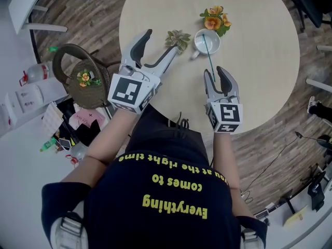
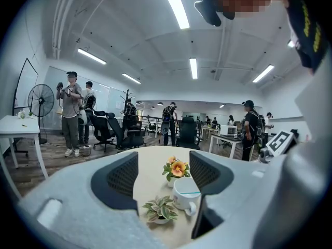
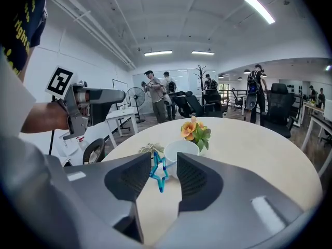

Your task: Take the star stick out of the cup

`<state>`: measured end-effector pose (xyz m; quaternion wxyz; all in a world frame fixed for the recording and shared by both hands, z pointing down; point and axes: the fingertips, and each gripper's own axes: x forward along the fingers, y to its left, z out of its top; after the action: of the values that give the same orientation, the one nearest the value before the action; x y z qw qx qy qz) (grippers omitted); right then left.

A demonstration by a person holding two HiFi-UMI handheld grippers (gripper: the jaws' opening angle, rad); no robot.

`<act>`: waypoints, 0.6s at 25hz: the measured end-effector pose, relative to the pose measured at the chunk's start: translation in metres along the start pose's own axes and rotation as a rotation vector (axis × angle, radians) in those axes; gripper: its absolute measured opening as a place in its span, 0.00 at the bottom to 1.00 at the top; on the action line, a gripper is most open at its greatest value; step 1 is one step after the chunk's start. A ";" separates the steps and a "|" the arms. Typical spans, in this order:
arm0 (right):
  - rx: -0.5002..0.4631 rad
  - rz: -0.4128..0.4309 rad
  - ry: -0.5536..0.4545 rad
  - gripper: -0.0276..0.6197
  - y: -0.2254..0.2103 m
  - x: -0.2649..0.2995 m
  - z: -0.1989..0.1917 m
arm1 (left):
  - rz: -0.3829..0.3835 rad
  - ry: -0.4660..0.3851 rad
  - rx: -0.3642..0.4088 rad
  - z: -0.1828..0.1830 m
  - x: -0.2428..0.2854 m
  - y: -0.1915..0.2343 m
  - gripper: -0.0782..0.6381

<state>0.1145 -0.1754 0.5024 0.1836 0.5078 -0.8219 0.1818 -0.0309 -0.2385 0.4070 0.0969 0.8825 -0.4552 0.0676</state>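
Note:
A white cup (image 1: 206, 41) stands on the round table (image 1: 259, 61). A thin teal stick (image 1: 209, 60) leans out of it toward me. Its blue star end (image 3: 158, 171) sits between the jaws of my right gripper (image 3: 163, 162); the star rests by the left pad, and a narrow gap shows at the right pad. In the head view my right gripper (image 1: 217, 74) is just in front of the cup. My left gripper (image 1: 162, 41) hovers left of the cup, open wide and empty. In the left gripper view the cup (image 2: 185, 193) lies beyond the jaws.
A small succulent (image 1: 178, 38) stands just left of the cup, beside my left gripper's fingertip. An orange flower pot (image 1: 215, 18) stands behind the cup. A wicker basket (image 1: 83, 79) and clutter lie on the floor at left. People and office chairs (image 2: 111, 131) fill the background.

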 end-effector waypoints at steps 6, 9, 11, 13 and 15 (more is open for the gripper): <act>-0.009 -0.010 0.005 0.23 -0.003 -0.002 -0.002 | 0.007 -0.001 -0.001 0.001 0.001 0.001 0.54; -0.016 -0.019 -0.003 0.17 -0.005 -0.004 0.000 | 0.009 -0.001 -0.002 0.001 0.001 0.000 0.54; -0.020 -0.025 -0.007 0.14 -0.006 -0.005 0.001 | 0.010 -0.003 -0.002 0.001 0.000 -0.001 0.54; -0.022 -0.031 -0.008 0.12 -0.007 -0.006 0.002 | 0.010 -0.005 0.000 0.002 -0.001 0.000 0.54; -0.024 -0.038 -0.010 0.11 -0.007 -0.006 0.003 | 0.010 -0.008 0.000 0.002 -0.002 0.000 0.54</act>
<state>0.1232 -0.1746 0.4979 0.1887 0.5221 -0.8150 0.1658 -0.0321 -0.2378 0.4042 0.0949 0.8804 -0.4602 0.0648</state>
